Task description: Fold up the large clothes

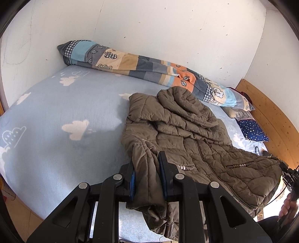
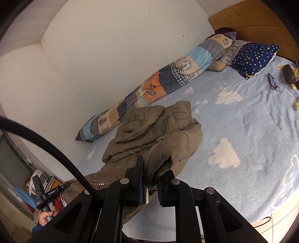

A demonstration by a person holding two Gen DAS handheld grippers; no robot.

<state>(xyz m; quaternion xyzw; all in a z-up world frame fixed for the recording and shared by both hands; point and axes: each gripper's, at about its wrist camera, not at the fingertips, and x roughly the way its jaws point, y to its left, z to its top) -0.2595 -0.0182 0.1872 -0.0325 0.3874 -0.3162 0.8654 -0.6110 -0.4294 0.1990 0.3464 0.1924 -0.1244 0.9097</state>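
An olive-brown quilted padded jacket [image 1: 186, 134] is shown crumpled on the pale blue cloud-patterned bed blanket [image 1: 56, 115], its long axis running away from both tools toward the rolled patchwork quilt [image 1: 142, 65] at the wall. Its near hem is pinched by the left gripper [image 1: 147, 179]. The right gripper [image 2: 151, 179] is seen part-spread around a fold, apparently gripping it, beside a metal toggle [image 2: 146, 194].

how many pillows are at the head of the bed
2 visible: a navy star-dotted pillow by the wooden headboard, and a beige printed pillow partly under the rolled patchwork blanket. More may be hidden.
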